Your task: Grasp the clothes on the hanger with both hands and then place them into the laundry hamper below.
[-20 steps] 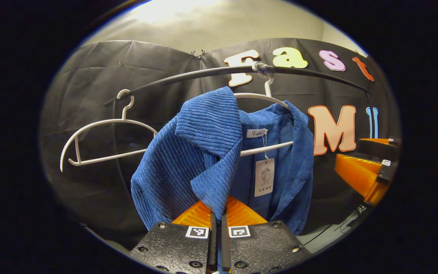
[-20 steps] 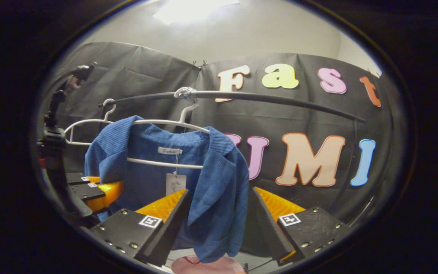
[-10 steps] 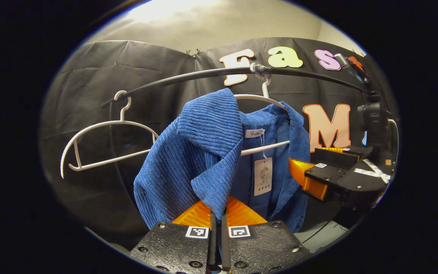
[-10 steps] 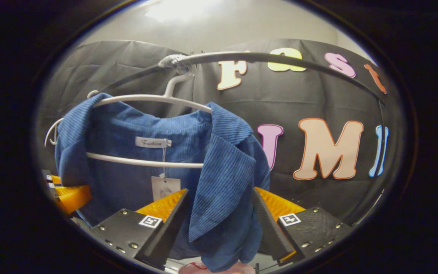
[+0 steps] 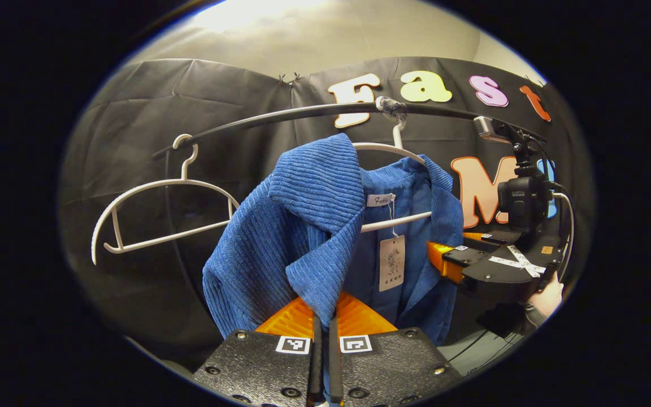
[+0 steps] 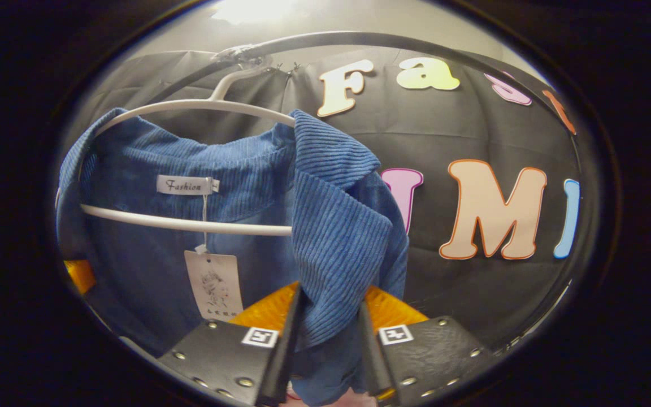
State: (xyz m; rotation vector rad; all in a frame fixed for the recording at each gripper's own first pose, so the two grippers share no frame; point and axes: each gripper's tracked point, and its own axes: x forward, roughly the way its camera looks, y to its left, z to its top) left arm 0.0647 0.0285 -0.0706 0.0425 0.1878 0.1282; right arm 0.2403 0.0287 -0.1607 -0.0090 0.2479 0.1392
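The right gripper (image 6: pixel 325 333) has moved in and narrowed its fingers around the right lapel of the blue jacket (image 5: pixel 303 226) on its white hanger (image 6: pixel 190 107), while the left gripper (image 5: pixel 323 333) stays clamped on the other lapel, so lifting off comes next.

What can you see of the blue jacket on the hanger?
The blue jacket looks like ribbed corduroy, open at the front with wide lapels. It hangs on a white hanger hooked over a black rail. A neck label and a paper tag dangle inside. The left claw is shut on one lapel; the right claw straddles the other, its grip unclear.
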